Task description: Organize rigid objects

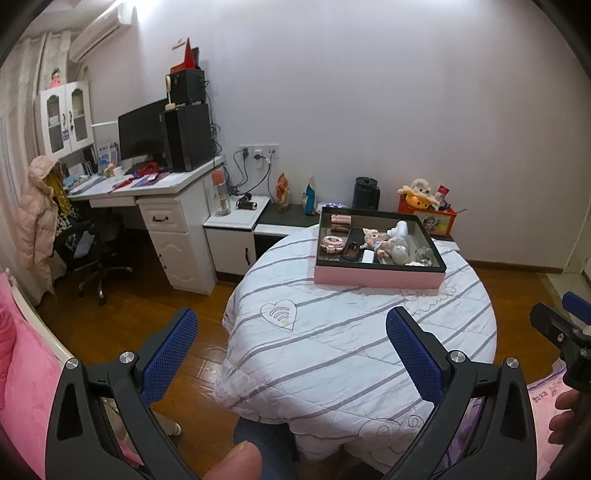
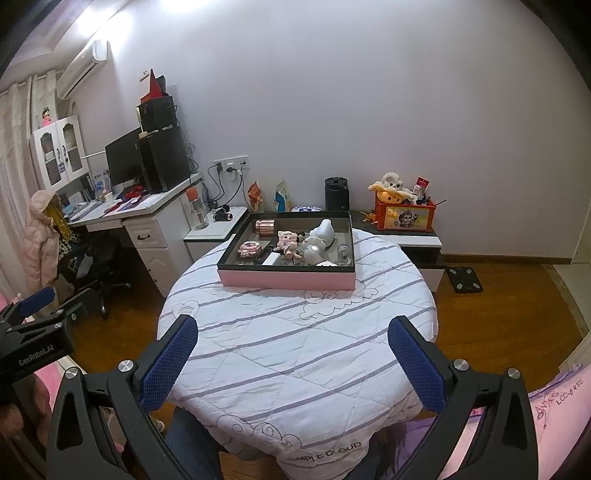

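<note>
Pink tray [image 2: 286, 278] on quilted round table [image 2: 295, 350], wooden floor [image 2: 498, 306]

Tray [image 2: 286, 278]: set on the round table [image 2: 295, 350] — ahead of both tongs.
Desk [image 1: 147, 186]: placed far left — behind.

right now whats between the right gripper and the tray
Only bare striped quilt lies between the open right gripper and the tray, seen in the right wrist view.

home bedroom, desk [image 1: 155, 184], monitor [image 1: 142, 129], air conditioner [image 1: 99, 31]
</note>
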A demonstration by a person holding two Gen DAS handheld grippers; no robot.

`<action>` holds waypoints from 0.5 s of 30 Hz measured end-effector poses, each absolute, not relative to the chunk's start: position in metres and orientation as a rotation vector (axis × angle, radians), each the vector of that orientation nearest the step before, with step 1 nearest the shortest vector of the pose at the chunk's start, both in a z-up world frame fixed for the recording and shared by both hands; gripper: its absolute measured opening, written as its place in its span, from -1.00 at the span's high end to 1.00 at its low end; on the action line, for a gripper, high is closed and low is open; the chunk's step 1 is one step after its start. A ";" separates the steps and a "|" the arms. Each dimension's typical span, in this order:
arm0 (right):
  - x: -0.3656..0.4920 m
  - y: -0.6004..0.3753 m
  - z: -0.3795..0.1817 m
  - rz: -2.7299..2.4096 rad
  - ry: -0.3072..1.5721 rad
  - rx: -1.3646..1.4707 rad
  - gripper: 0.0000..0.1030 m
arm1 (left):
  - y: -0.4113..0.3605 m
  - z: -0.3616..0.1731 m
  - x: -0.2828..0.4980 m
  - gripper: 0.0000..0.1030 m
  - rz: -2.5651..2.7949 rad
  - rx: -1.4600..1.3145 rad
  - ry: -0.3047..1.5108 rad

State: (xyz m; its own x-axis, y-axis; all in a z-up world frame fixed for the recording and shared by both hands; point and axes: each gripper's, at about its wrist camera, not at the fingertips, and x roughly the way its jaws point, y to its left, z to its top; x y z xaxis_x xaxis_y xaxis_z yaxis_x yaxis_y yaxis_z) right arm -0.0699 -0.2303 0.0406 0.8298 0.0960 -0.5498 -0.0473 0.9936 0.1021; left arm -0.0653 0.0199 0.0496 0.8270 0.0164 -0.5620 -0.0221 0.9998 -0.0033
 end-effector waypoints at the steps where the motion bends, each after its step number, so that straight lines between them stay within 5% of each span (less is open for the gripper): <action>1: -0.070 -0.230 0.041 0.077 0.587 0.084 -1.00 | 0.020 0.049 -0.064 -0.99 0.022 -0.011 0.602; 15: -0.068 -0.221 0.044 0.076 0.583 0.066 -1.00 | 0.019 0.049 -0.064 -0.99 0.018 0.007 0.591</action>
State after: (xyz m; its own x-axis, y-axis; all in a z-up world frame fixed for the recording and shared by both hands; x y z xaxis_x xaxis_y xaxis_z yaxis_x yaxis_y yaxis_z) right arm -0.0679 -0.2215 0.0445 0.8322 0.0901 -0.5472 -0.0530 0.9951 0.0833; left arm -0.0642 0.0191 0.0494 0.8302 0.0186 -0.5572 -0.0145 0.9998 0.0118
